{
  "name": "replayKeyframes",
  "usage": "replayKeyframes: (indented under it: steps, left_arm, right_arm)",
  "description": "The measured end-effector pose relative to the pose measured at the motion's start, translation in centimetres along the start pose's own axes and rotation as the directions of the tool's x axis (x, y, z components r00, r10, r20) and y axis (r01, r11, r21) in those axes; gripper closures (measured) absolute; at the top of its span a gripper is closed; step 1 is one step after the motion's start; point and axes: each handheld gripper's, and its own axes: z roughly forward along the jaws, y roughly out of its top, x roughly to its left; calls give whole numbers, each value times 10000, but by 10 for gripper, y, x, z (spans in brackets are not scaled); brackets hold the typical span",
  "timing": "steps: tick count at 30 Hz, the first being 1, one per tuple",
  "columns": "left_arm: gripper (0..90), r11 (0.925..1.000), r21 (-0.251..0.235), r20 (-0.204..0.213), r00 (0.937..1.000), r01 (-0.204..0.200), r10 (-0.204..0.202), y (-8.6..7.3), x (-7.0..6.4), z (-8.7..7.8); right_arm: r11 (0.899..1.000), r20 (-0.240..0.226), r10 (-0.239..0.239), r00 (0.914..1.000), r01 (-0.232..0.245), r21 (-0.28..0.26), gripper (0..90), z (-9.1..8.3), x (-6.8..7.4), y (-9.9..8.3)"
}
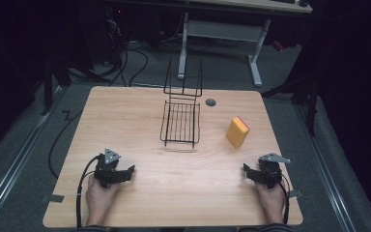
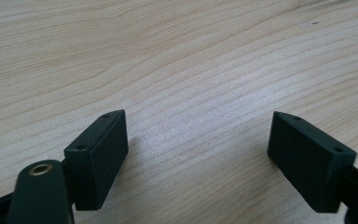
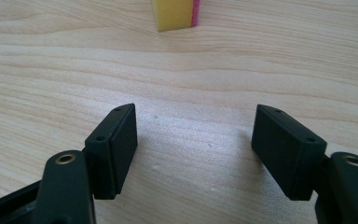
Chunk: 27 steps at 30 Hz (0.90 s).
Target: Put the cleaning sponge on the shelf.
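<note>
- Both grippers are parked near the front edge of the table (image 1: 140, 193), one at each corner, each held by a hand coming in from below
- The left gripper (image 1: 125, 172) is seen with its jaws spread wide, nothing between them; in the left gripper view (image 2: 198, 149) just bare wood grain is framed by the two black pads
- Same story for the right gripper (image 1: 249, 170): jaws wide apart, nothing held, wood underneath in its own view (image 3: 195, 147)
- The sponge (image 1: 237, 131), yellow with a pinkish-red backing, is propped up on the right side of the table, ahead of the right gripper and well apart from it; its bottom edge can be spotted at the top of the right gripper view (image 3: 175, 14)
- A black wire rack (image 1: 180, 123) is sat mid-table, a bit to the left of the sponge, not touching it, and nothing is seen inside it
- Progress-wise, pretty much nothing looks done yet: the sponge is untouched and the rack is bare
- What's probably left is basically everything: the sponge to be reached and grabbed, most likely with the right gripper since it's pointed that way, then maybe dropped into the rack, though that bit is a guess
</note>
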Motion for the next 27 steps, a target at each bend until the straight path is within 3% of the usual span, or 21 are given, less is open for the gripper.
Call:
replayKeyframes:
  steps: [27]
  left_arm:
    - [208,10000,-29,14,10000,42,-42,0,0,0]
  right_arm:
    - [10000,-61,4,10000,-4,23,306,0,0,0]
